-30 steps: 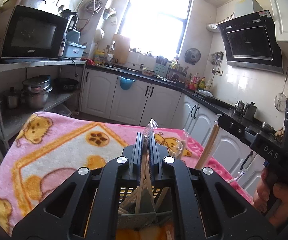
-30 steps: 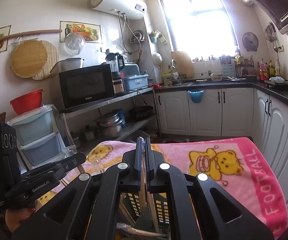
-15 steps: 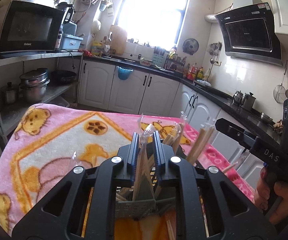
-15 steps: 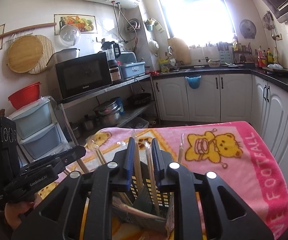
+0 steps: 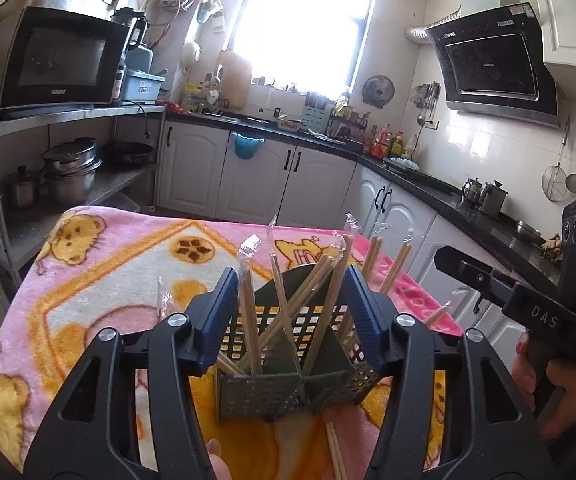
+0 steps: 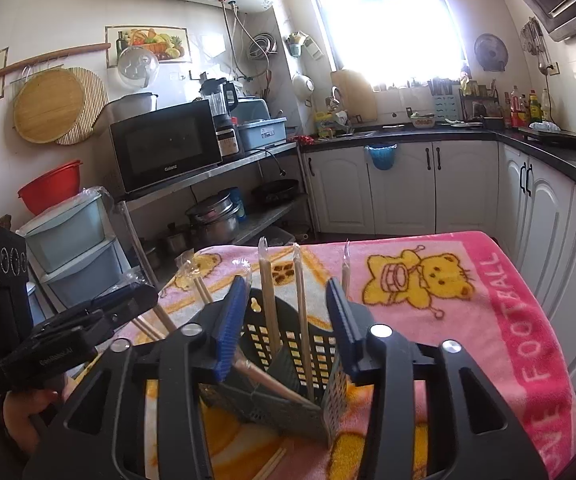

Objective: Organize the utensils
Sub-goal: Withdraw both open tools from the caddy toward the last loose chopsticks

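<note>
The pink bear-print blanket (image 5: pixel 99 272) covers the tabletop, and on it, toward the near edge, stands the dark perforated utensil caddy (image 5: pixel 288 376), the landmark for everything else. Wrapped chopsticks (image 5: pixel 283 304) stand and lean inside the caddy's compartments; a loose pair (image 5: pixel 338 454) lies flat on the blanket just in front of the caddy. The left claw (image 5: pixel 288 312) sits just above the caddy with its blue pads spread wide, gripping nothing. The right claw (image 6: pixel 292 320), over the same caddy from the other side, is likewise spread apart and empty, two upright chopsticks (image 6: pixel 302 320) rising between its pads without touching them, as far as I can tell.

Risks from here, in my judgement: the sticks lean every which way, so either claw lifting off could snag a plastic sleeve and drag a stick back out, or nudge the light caddy over on the soft blanket. The two claws are close to each other over the caddy and could knock together. The loose pair in front of the caddy lies flat on fuzzy cloth, so pinching it may catch the blanket instead.

Readable writing: "Galanz" on the microwave (image 6: pixel 165 150) far behind the caddy, "FOOTBALL" on the blanket's pink border to the caddy's right, "DAS" on the right gripper body, and "GenRobot.AI", somewhat blurred, on the left one
</note>
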Demonstrator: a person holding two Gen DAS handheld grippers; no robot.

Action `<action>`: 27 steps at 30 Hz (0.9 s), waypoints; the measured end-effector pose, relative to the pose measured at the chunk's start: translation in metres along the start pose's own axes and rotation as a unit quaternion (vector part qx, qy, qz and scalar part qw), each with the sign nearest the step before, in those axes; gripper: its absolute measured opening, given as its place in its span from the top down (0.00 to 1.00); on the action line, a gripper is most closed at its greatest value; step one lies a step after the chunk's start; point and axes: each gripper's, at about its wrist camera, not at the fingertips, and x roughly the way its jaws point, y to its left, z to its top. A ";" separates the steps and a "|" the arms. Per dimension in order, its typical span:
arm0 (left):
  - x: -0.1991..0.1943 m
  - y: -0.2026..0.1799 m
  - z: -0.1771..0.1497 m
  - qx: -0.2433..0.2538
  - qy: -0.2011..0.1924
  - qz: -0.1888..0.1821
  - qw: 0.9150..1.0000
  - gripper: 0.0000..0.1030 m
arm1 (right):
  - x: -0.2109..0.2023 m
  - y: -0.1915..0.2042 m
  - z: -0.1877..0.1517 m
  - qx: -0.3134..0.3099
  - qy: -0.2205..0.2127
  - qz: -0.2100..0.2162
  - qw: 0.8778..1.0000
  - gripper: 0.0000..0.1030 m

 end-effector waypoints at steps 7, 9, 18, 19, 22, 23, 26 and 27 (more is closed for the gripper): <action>-0.015 -0.008 -0.002 0.005 -0.006 0.000 1.000 0.29 | -0.017 0.005 -0.008 -0.008 -0.001 -0.006 1.000 0.51; -0.020 -0.010 -0.003 0.010 -0.010 0.005 1.000 0.19 | -0.023 0.005 -0.010 -0.010 -0.002 -0.007 1.000 0.49; -0.037 -0.017 -0.008 0.023 -0.012 0.015 1.000 0.10 | -0.039 0.007 -0.020 -0.011 -0.001 -0.012 1.000 0.42; -0.039 -0.017 -0.009 0.023 -0.010 0.016 1.000 0.10 | -0.041 0.007 -0.022 -0.011 0.001 -0.013 1.000 0.41; -0.043 -0.017 -0.014 0.020 -0.008 0.016 1.000 0.10 | -0.044 0.006 -0.029 -0.006 0.007 -0.013 1.000 0.41; -0.044 -0.017 -0.015 0.019 -0.008 0.016 1.000 0.10 | -0.045 0.005 -0.032 -0.004 0.010 -0.013 1.000 0.41; -0.046 -0.017 -0.020 0.018 -0.005 0.016 1.000 0.10 | -0.046 0.005 -0.041 -0.003 0.023 -0.016 1.000 0.40; -0.047 -0.017 -0.021 0.018 -0.004 0.016 1.000 0.10 | -0.046 0.004 -0.044 -0.003 0.026 -0.017 1.000 0.40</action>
